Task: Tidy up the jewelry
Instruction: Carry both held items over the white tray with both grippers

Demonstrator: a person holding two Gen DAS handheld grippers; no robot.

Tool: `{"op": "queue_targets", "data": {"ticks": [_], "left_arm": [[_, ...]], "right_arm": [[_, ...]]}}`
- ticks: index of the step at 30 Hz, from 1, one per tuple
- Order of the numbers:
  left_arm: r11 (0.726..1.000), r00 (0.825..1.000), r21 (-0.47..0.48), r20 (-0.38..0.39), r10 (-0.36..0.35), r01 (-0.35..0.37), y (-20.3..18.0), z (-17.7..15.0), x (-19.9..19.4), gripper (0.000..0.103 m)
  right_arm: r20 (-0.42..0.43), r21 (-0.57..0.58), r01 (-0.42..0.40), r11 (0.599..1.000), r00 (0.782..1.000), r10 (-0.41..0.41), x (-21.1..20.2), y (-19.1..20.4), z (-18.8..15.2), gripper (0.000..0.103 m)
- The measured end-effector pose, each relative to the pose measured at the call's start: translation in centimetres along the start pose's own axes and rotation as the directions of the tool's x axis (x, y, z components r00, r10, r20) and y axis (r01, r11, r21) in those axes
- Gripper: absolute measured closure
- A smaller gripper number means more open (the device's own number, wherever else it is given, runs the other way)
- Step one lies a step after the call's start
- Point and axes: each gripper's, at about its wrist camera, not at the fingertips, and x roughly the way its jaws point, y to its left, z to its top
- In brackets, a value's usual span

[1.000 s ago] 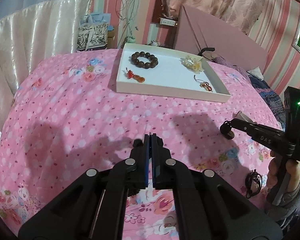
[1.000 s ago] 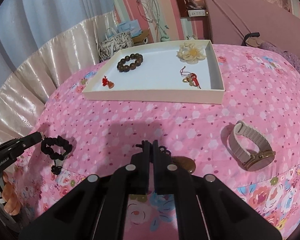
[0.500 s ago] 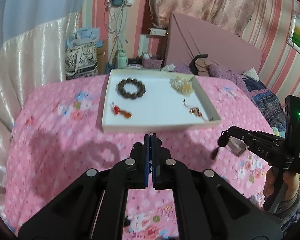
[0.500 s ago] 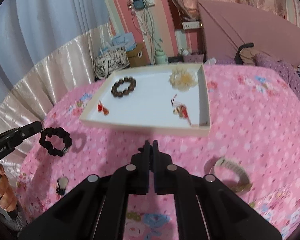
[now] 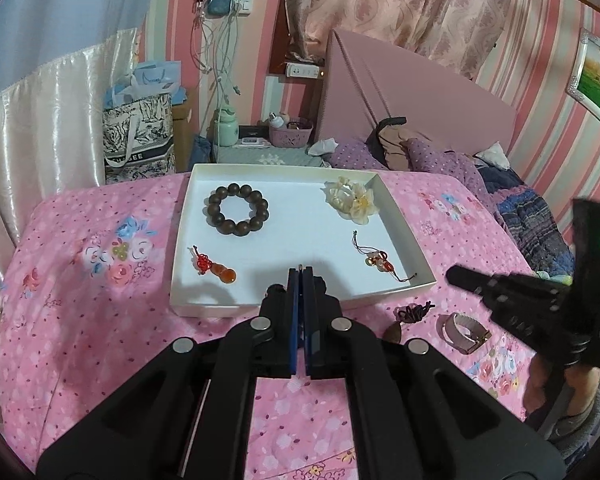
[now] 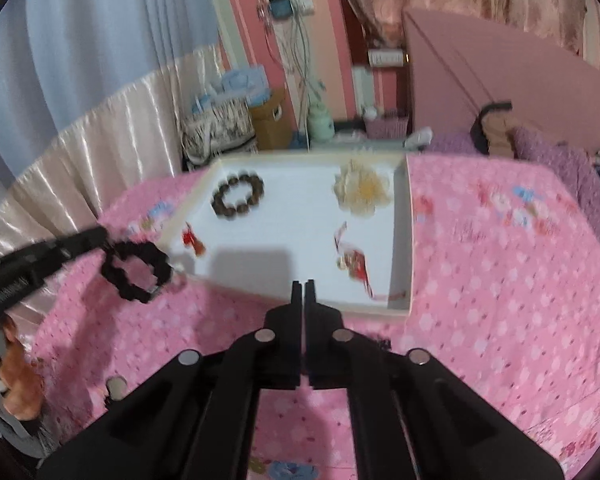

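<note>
Pinched at the tip of the left gripper (image 5: pixel 302 271), fingers (image 5: pixel 294 296) pressed together with only a thin slit between: the black bead bracelet (image 6: pixel 136 272), plain in the right wrist view, blurred, dangling as an open loop below and beyond the fingertips

Held up off the pink floral bedspread (image 5: pixel 100 320), just beside the near left corner of the white tray (image 5: pixel 204 305), not inside it

From the left wrist view, hardly visible: only dark bumps either side of the closed fingertips, too little to tell as beads

Right gripper (image 6: pixel 303 284) likewise closed, fingers flat against each other, nothing seen between them; hovering over the tray's near edge

In the tray, well apart from one another: brown bead bracelet (image 5: pixel 238 209) at the far left, cream flower piece (image 5: pixel 352 202) at the far right, red knot charm with an orange gourd (image 5: pixel 216 269) at the near left, red and gold charm on a cord (image 5: pixel 380 262) at the near right

On the bedspread, outside the tray's near right corner: dark corded pendant (image 5: pixel 412 313) and, just beside it, a watch with a pale strap (image 5: pixel 464 330)
</note>
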Motion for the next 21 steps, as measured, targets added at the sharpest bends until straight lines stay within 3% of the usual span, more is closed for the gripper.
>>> {"op": "queue_targets", "data": {"ticks": [6,12,13,16,21], "left_arm": [[1.000,1.000,-0.021,-0.010,0.000,0.000,0.8,-0.2,0.1,0.103],[0.999,1.000,-0.037,-0.026,0.000,-0.001,1.4,-0.3,0.8,0.103],[0.999,1.000,-0.039,-0.028,0.001,-0.002,1.5,-0.3,0.9,0.103],[0.999,1.000,-0.046,-0.029,0.002,-0.003,1.8,-0.3,1.0,0.103],[0.999,0.999,-0.052,-0.040,0.008,-0.010,2.0,-0.3,1.5,0.103]], "right_arm": [[-0.109,0.042,0.048,0.998,0.993,-0.043,3.0,-1.8,-1.7,0.099],[-0.167,0.086,0.064,0.994,0.985,-0.049,5.0,-3.0,-2.6,0.099],[-0.170,0.088,0.070,0.994,0.984,-0.054,5.2,-3.2,-2.7,0.095],[-0.157,0.105,0.085,0.991,0.985,-0.068,5.0,-3.6,-2.9,0.051],[-0.170,0.109,0.094,0.990,0.983,-0.075,5.5,-3.8,-2.9,0.050]]}}
